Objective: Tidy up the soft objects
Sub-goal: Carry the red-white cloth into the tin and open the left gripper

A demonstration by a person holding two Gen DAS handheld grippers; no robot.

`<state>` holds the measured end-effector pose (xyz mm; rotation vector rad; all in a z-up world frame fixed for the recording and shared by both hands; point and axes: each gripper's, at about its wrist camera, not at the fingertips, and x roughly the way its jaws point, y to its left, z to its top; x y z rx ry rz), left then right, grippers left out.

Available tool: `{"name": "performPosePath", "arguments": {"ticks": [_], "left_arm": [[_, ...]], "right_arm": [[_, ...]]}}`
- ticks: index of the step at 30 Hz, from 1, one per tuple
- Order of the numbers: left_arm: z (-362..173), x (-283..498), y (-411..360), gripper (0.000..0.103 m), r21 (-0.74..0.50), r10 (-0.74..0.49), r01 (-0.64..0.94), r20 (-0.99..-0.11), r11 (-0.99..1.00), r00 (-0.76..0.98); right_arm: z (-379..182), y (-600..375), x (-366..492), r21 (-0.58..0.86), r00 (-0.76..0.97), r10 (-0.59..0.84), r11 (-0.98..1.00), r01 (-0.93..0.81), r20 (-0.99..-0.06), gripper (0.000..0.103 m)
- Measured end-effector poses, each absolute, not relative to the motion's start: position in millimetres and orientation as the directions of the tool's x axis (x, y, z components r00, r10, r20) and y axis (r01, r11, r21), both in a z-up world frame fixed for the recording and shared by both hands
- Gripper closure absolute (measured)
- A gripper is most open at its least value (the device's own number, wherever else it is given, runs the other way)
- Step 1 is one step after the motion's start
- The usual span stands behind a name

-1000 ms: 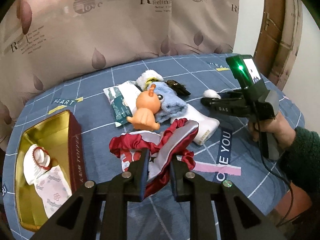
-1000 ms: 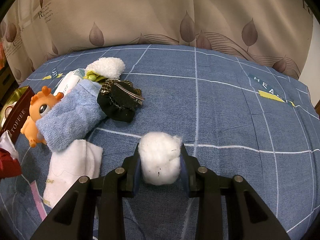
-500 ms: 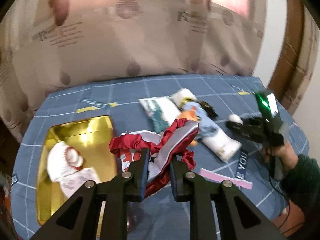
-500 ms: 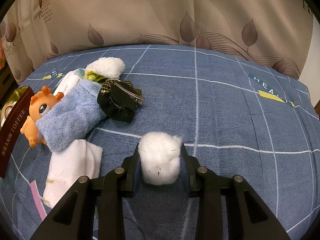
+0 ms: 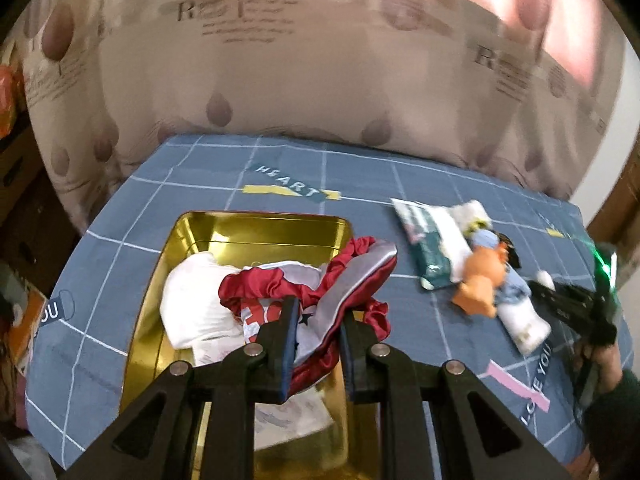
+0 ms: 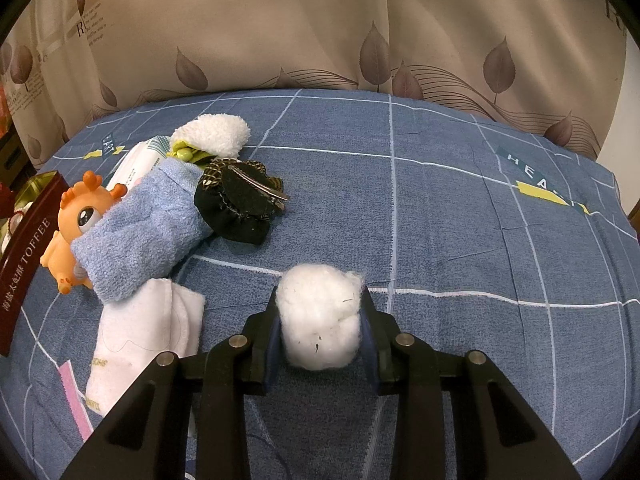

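Note:
My left gripper (image 5: 318, 312) is shut on a red and silver satin cloth (image 5: 340, 276), which hangs over the open gold tin (image 5: 264, 224). White soft pieces (image 5: 192, 300) lie inside the tin. My right gripper (image 6: 320, 312) is shut on a white cotton ball (image 6: 320, 316) just above the blue tablecloth. In the left wrist view the right gripper (image 5: 560, 300) shows at the far right, held by a hand. On the cloth lie an orange toy (image 6: 76, 224), a light blue towel (image 6: 144, 232), a white folded cloth (image 6: 140, 332), a black hair clip bow (image 6: 240, 204) and a fluffy white piece (image 6: 212, 136).
A green and white packet (image 5: 432, 248) lies beside the orange toy (image 5: 480, 280). A patterned curtain (image 6: 320, 24) hangs behind the table. The tin's dark red side (image 6: 24, 256) reads TOFFEE. Bare blue tablecloth (image 6: 480, 220) stretches to the right of the pile.
My left gripper has carried the red and silver cloth leftward from the pile to above the gold tin and rolled a little. The right gripper and cotton ball stayed still.

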<state>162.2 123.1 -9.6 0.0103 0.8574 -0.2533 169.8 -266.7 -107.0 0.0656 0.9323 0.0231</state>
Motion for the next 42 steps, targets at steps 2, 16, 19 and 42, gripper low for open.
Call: {"name": "performPosePath", "arguments": {"ticks": [2, 16, 19, 42], "left_arm": [[-12, 171, 131, 0.084, -0.106, -0.21, 0.2, -0.754, 0.974, 0.623], [-36, 223, 126, 0.084, -0.077, -0.155, 0.155, -0.79, 0.985, 0.593], [-43, 225, 125, 0.08, -0.073, -0.149, 0.152, -0.802, 0.986, 0.578], [-27, 188, 131, 0.05, -0.024, -0.11, 0.159, -0.82, 0.987, 0.561]], "right_arm": [[-107, -267, 170, 0.067, 0.596, 0.048, 0.998, 0.009, -0.802, 0.071], [-107, -266, 170, 0.066, 0.596, 0.048, 0.998, 0.009, -0.801, 0.071], [-107, -266, 170, 0.066, 0.596, 0.048, 0.998, 0.009, -0.801, 0.071], [-107, -266, 169, 0.065, 0.597, 0.045, 0.998, 0.011, -0.801, 0.071]]}}
